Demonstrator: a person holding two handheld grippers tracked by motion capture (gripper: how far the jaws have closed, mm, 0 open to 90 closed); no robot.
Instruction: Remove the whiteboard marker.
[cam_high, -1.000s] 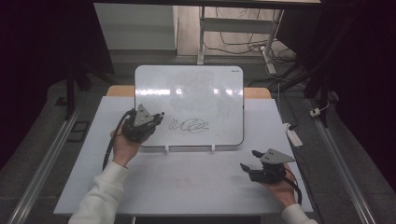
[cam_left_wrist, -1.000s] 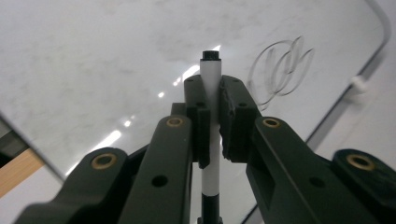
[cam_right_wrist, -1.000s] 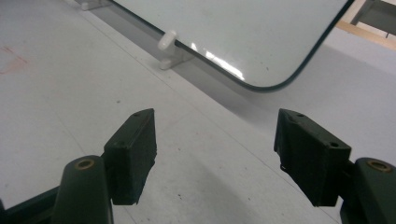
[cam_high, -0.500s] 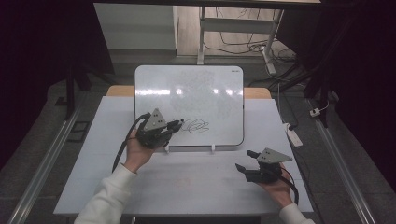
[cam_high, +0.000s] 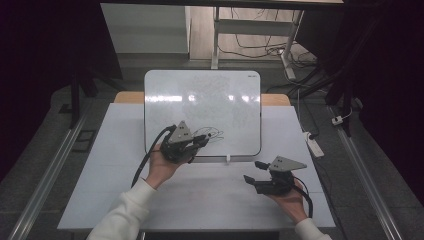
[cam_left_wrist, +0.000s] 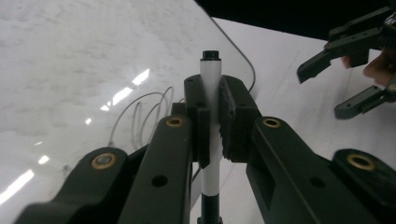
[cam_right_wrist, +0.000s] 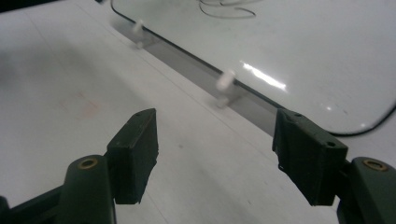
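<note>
Our left tongs are clamped on the marker, its long axis upright between the pads and its tip over the whiteboard near the scribble. Our right tongs gape empty above the tabletop, well right of the marker, so the left hand is nearer.

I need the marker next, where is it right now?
The marker is clamped in the left tool, over the whiteboard's lower left part by the scribble.
</note>
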